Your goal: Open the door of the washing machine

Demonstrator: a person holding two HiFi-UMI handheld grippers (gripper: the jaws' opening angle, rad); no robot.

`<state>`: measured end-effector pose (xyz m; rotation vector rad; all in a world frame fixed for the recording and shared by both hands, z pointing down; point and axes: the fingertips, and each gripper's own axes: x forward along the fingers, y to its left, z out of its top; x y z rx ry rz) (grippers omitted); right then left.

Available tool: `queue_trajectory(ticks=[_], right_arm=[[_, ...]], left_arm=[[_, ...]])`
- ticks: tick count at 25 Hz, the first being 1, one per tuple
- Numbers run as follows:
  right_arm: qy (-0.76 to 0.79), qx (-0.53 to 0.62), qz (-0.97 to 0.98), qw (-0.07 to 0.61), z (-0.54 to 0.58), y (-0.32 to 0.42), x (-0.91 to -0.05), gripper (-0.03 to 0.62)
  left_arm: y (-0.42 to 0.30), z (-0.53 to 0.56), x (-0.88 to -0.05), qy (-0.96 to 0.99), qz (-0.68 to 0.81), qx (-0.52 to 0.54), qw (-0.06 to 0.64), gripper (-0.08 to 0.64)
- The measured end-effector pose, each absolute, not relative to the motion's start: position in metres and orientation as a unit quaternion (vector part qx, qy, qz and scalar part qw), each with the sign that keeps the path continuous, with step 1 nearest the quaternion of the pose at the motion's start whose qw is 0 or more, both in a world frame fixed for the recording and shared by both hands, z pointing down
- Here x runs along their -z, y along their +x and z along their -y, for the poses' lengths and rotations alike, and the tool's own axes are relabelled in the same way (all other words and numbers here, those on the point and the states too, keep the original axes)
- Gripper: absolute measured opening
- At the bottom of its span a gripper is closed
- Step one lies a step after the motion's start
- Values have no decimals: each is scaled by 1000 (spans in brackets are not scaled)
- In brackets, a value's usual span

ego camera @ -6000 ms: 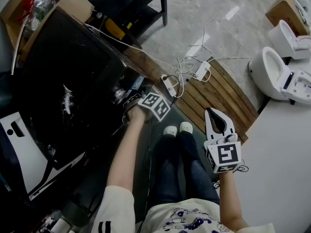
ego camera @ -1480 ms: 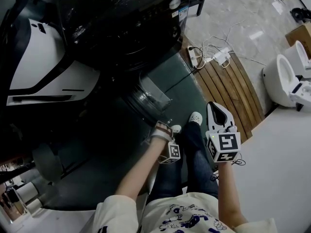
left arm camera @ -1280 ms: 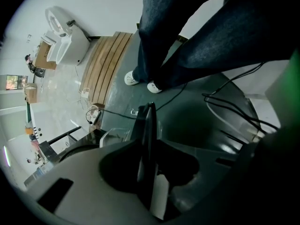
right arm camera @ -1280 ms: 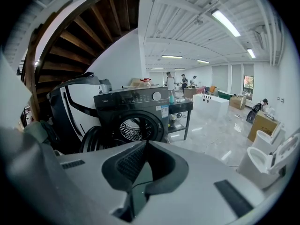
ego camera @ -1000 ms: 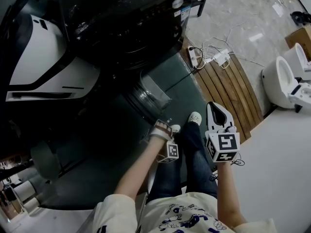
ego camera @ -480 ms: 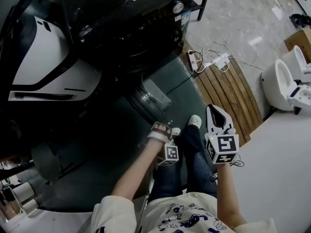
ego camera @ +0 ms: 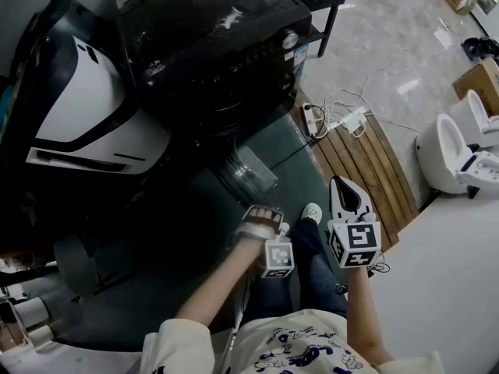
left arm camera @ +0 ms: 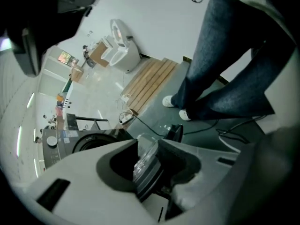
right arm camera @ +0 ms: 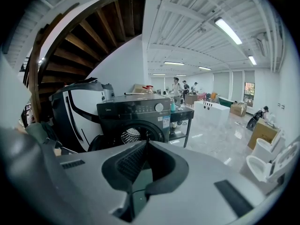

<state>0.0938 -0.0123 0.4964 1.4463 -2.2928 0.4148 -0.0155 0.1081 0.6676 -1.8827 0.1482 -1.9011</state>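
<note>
The black front-loading washing machine [ego camera: 218, 45] stands at the top of the head view, and its round glass door [ego camera: 251, 167] hangs swung out over the dark green mat. My left gripper [ego camera: 261, 211] hovers just this side of the door's edge, pointing steeply down. In the left gripper view its jaws [left arm camera: 147, 144] stand apart, and the door [left arm camera: 146, 168] shows edge-on through the gap, untouched. My right gripper [ego camera: 343, 184] hangs to the right, away from the machine, with nothing in it. The right gripper view shows its tips [right arm camera: 144, 143] meeting, with the open drum [right arm camera: 131, 136] beyond.
A black-and-white appliance [ego camera: 86, 107] stands left of the washer. A power strip with white cables [ego camera: 312, 119] lies on a wooden slat mat [ego camera: 366, 170]. A white toilet [ego camera: 448, 150] sits at the right. The person's shoes [ego camera: 310, 211] stand between the grippers.
Six seconds ago the left gripper was at the washer's front; the door now stands open. Over the last second the left gripper has lifted and rolled, drawing back from the door's edge. The right barely moved.
</note>
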Motion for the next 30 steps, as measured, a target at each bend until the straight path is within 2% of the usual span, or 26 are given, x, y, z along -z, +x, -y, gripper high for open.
queue_trajectory(ticks=[9,17,30], right_arm=[[523,-121,825,179,25,90,-451,18],[525,-92,832,154,33,84,-406,18],[524,-42,846,91,47,63,-323,18]], left_arm=[[-25,-52,-597,-729,-218,632,144,129],[-48,1,-493,-757,-379,528,70,127],[-75,38,-334,-794,-553,252,-11,97]])
